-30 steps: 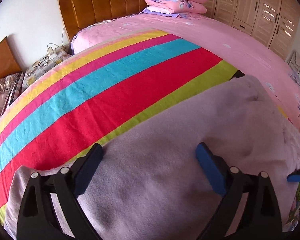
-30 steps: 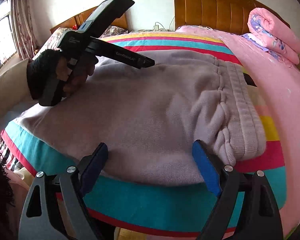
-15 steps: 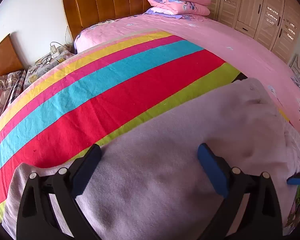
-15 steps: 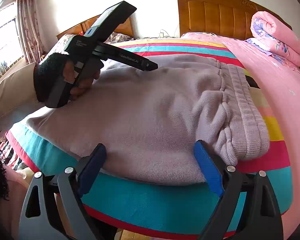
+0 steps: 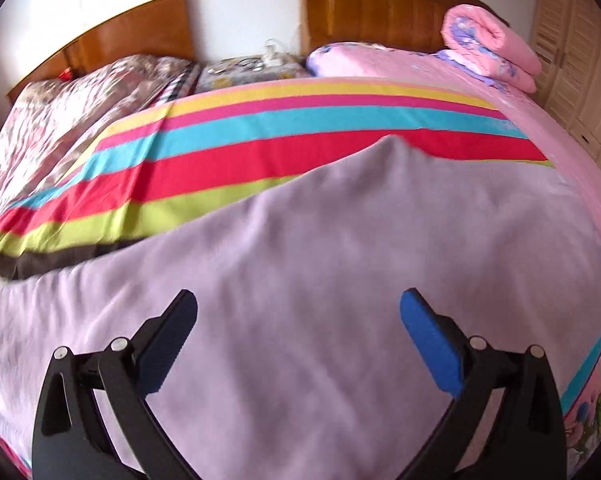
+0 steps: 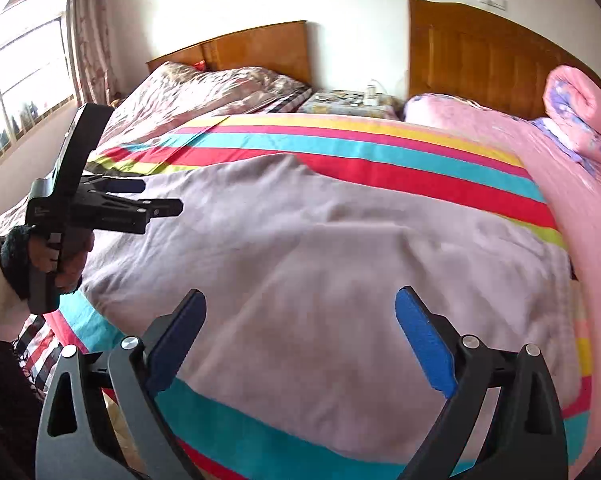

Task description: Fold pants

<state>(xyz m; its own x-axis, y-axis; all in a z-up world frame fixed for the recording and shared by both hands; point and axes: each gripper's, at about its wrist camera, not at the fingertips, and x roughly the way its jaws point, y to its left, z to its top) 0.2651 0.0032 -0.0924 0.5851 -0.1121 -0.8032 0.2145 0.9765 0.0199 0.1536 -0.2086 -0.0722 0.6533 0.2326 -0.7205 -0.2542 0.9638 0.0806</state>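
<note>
pale lilac fleece pants (image 6: 320, 264) spread flat on striped bed sheet (image 6: 340, 144). soft, limp, light, likely non-slip; pinch at edge or corner. left gripper (image 5: 298, 330) and right gripper (image 6: 300, 330): jaws released, empty, above cloth.

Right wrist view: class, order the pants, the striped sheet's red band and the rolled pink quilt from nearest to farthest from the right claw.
1. pants, between the right claw fingers
2. red band, beyond the pants
3. rolled pink quilt, far right by the headboard

We see the pants (image 6: 320, 264) spread flat on the bed (image 6: 380, 148), a rolled quilt (image 6: 576, 116) behind them to the right, and seemingly a nightstand (image 6: 348, 104) between two headboards.
</note>
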